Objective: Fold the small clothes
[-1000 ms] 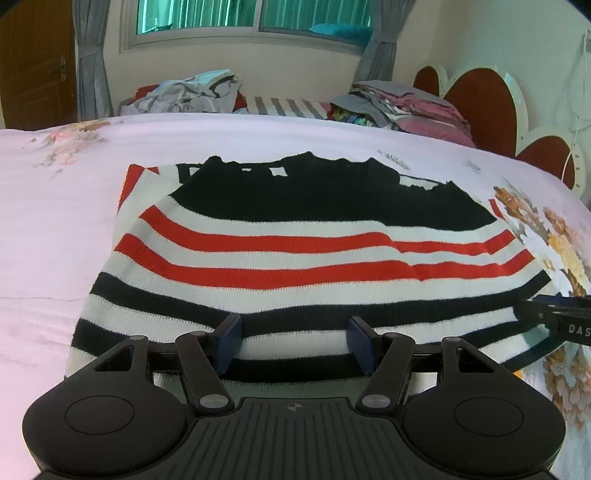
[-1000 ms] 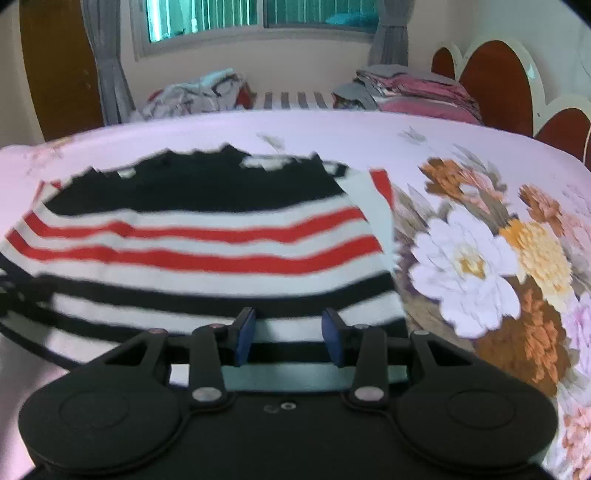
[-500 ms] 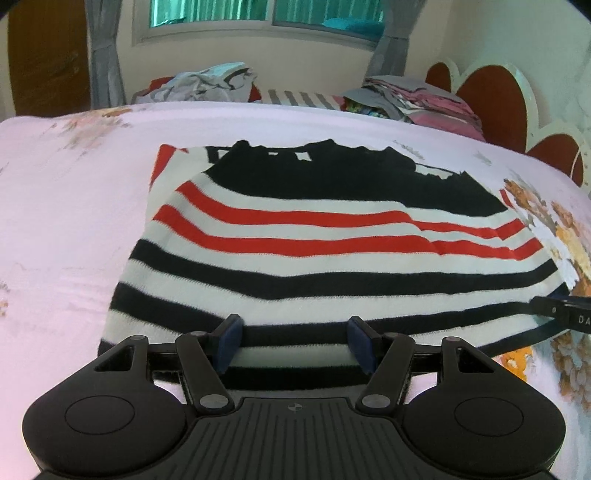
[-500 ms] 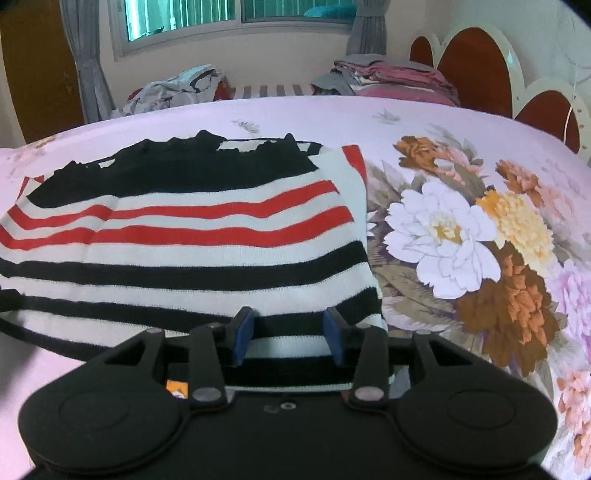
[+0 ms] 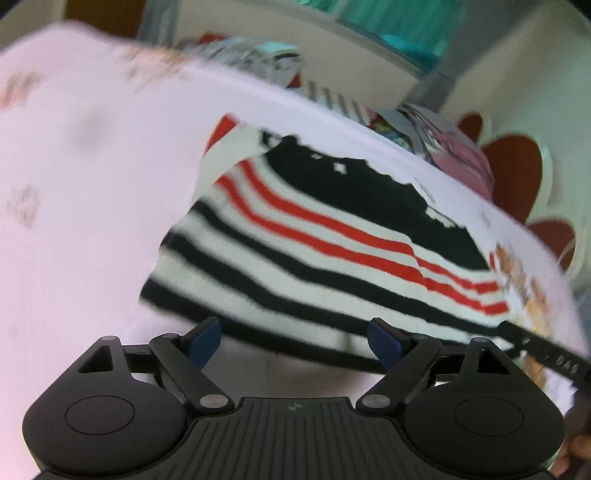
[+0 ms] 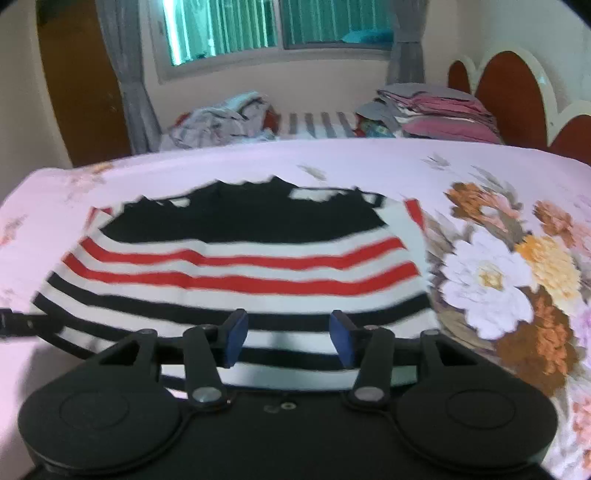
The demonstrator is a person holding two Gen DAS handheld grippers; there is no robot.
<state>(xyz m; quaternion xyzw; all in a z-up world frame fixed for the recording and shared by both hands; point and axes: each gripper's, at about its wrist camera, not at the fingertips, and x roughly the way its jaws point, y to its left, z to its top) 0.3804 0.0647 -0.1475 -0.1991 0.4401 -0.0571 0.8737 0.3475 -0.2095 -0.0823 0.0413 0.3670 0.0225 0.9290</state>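
Observation:
A small knit sweater [image 5: 332, 251] with black, white and red stripes lies flat on the pink floral bedsheet [image 5: 81, 206]; it also shows in the right wrist view [image 6: 236, 273]. My left gripper [image 5: 295, 338] is open and empty, just off the sweater's near hem at its left side. My right gripper [image 6: 288, 338] is open and empty, above the near hem toward the sweater's right side. One finger of the right gripper shows at the right edge of the left wrist view [image 5: 543, 350]. The left wrist view is tilted and blurred.
A loose heap of clothes [image 6: 221, 122] and a stack of folded clothes [image 6: 436, 110] lie at the far side of the bed. A red and white scalloped headboard [image 6: 517, 92] stands at the right. A window [image 6: 280, 26] is behind.
Both grippers have pulled back toward the near edge and opened wider. The left gripper has rolled and shifted left, off the hem. The sweater lies as before.

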